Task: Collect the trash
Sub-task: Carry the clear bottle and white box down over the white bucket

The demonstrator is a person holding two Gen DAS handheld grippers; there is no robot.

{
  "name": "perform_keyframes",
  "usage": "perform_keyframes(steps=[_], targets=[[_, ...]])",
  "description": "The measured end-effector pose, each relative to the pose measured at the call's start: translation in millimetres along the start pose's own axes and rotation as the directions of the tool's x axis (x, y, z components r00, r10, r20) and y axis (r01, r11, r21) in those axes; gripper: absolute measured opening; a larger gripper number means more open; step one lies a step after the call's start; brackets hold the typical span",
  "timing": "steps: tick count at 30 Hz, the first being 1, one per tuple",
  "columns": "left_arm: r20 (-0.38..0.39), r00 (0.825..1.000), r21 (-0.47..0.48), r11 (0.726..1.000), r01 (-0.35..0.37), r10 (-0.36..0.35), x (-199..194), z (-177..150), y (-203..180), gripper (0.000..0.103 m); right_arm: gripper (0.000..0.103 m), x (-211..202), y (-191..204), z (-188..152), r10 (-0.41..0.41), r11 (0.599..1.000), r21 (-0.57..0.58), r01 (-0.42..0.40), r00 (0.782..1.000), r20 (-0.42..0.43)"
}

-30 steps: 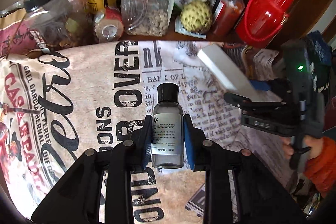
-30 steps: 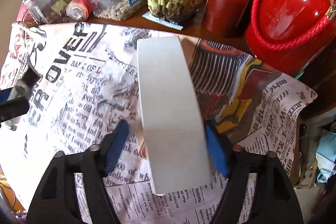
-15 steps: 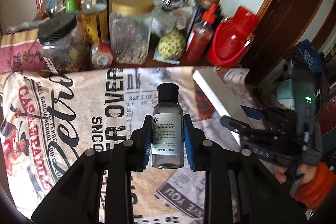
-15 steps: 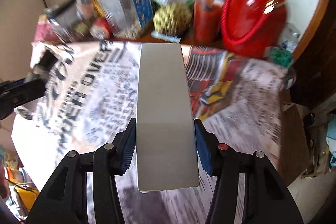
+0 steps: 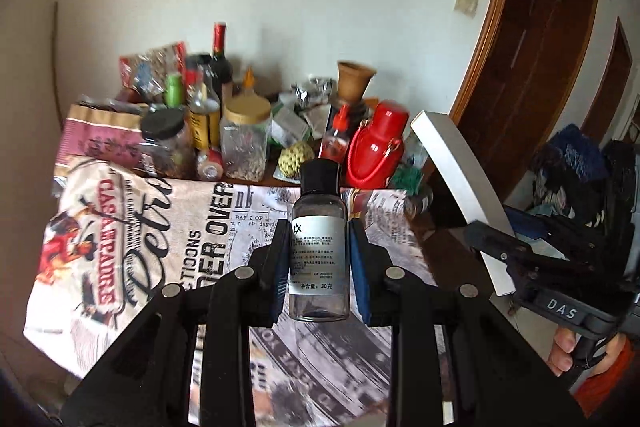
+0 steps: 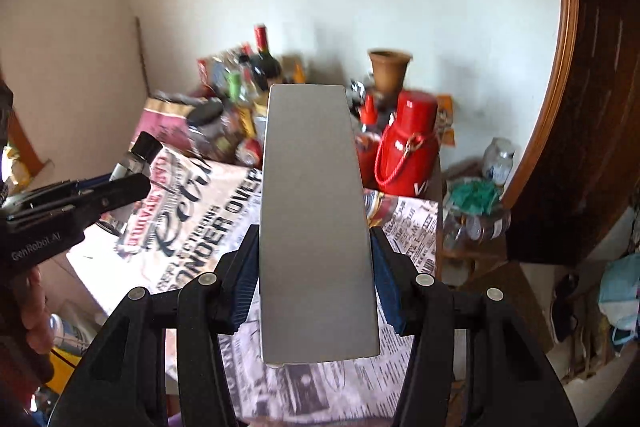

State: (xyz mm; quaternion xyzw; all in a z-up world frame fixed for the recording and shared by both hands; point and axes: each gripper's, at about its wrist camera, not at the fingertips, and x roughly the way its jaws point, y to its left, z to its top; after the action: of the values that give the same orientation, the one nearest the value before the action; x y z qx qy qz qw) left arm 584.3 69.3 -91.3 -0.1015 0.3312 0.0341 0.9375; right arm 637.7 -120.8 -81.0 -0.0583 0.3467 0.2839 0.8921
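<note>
Bench (image 5: 436, 223) with newsprint-pattern cloth (image 5: 180, 247) spread over it, seen from above and behind, both my grippers raised off it. Back of bench is crowded against the wall: red jug (image 5: 376, 151) with rope handle, gold-lid clear jar (image 5: 245, 139), black-lid jar (image 5: 166, 143), wine bottle (image 5: 221, 59), red sauce bottle (image 5: 334, 143), green bumpy fruit (image 5: 296, 157), clay pot (image 5: 354, 81). Dark wooden door (image 5: 532, 39) at right.

My right gripper (image 6: 316, 275) has the long white box (image 6: 316, 219), blue pads pressing both long sides, fingers spread wide to the box's width. Box sticks out forward past the fingers, tilted up, in the air over the cloth's right part. Left wrist view shows the same box (image 5: 460, 183) angled up beside the bench's right edge.

My left gripper (image 5: 319, 255) is clamped on the small clear bottle (image 5: 319, 247), black cap, white label; narrow gap, pads touching the bottle's sides. Bottle upright along the fingers, cap pointing away, held above the cloth mid-bench. Right wrist view catches that bottle (image 6: 134, 163) at far left, clear of the cloth.

Frames a bit blurred.
</note>
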Motion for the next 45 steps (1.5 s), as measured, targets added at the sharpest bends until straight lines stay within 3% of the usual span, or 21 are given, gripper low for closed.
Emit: perform_keyframes(steps=[8, 14, 22, 35, 45], targets=[[0.077, 0.996, -0.012, 0.999, -0.048, 0.049, -86, -29, -19, 0.027, 0.049, -73, 18, -14, 0.048, 0.999, -0.006, -0.048, 0.994, 0.100], [0.074, 0.996, -0.015, 0.999, -0.046, 0.047, -124, -56, -15, 0.027, 0.049, -107, 46, -41, 0.068, 0.997, 0.016, -0.071, 0.990, 0.120], [0.058, 0.998, 0.021, 1.000, 0.001, -0.002, -173, -99, 4, 0.027, 0.049, -137, 99, -94, 0.049, 0.993, 0.105, -0.057, 0.995, 0.085], [-0.002, 1.000, 0.055, 0.998, 0.030, -0.030, -269, -197, 45, 0.027, 0.049, -175, 185, -182, 0.010, 0.984, 0.176, -0.008, 1.000, -0.006], [-0.135, 0.990, 0.008, 0.999, 0.041, -0.039, -259, -248, 67, 0.027, 0.049, -159, 213, -229, 0.025, 0.984, 0.180, 0.001, 0.990, -0.141]])
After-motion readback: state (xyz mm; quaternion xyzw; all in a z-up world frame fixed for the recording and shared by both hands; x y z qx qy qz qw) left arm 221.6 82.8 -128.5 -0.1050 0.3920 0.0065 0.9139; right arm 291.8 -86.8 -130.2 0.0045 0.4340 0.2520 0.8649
